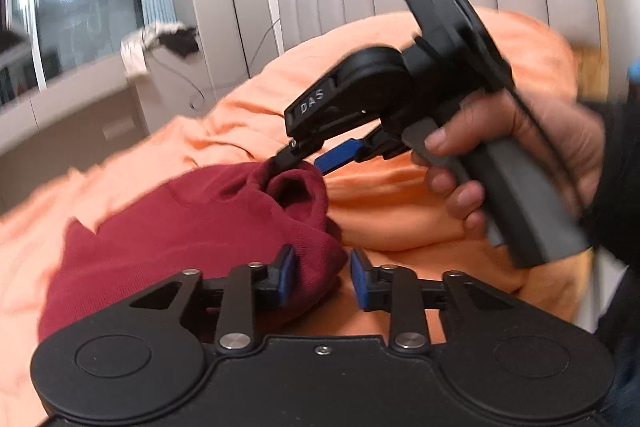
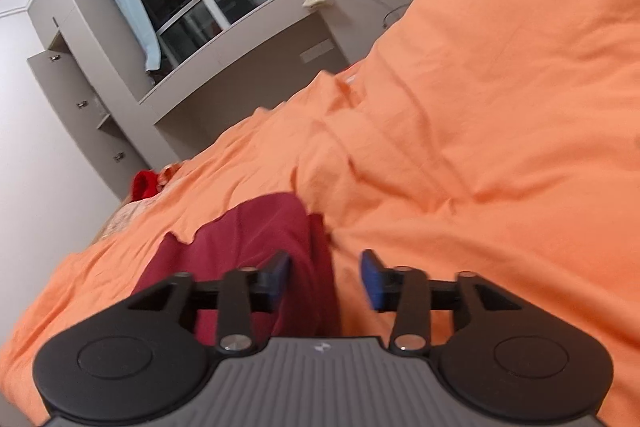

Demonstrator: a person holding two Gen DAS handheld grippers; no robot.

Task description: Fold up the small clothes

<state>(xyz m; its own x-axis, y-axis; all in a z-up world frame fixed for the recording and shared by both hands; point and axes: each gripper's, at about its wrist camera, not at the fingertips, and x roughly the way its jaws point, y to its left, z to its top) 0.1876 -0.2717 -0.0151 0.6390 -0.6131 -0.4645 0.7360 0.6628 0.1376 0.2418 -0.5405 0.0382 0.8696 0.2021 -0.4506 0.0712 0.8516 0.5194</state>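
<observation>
- Currently: maroon garment (image 1: pixel 192 227) lies bunched on the orange bedsheet (image 1: pixel 400 211).
- Left gripper (image 1: pixel 322 277): jaws apart, not clamped; garment's edge lies between the blue pads, touching the left one only.
- Right gripper (image 1: pixel 298 163): held in a hand (image 1: pixel 516 143), tips at a raised fold of the garment; jaws parted, nothing pinched.
- Right wrist view: right gripper (image 2: pixel 326 277) gap over the garment's edge.

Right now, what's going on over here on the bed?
A person is working on a dark red knit garment lying bunched on an orange bedsheet, with a hand-held two-finger gripper in each hand. The right gripper, gripped by the person's hand, has its fingertips at a raised fold of the cloth. The left gripper sits at the garment's near edge, jaws apart, not clamping. The garment is not yet neatly folded.
</observation>
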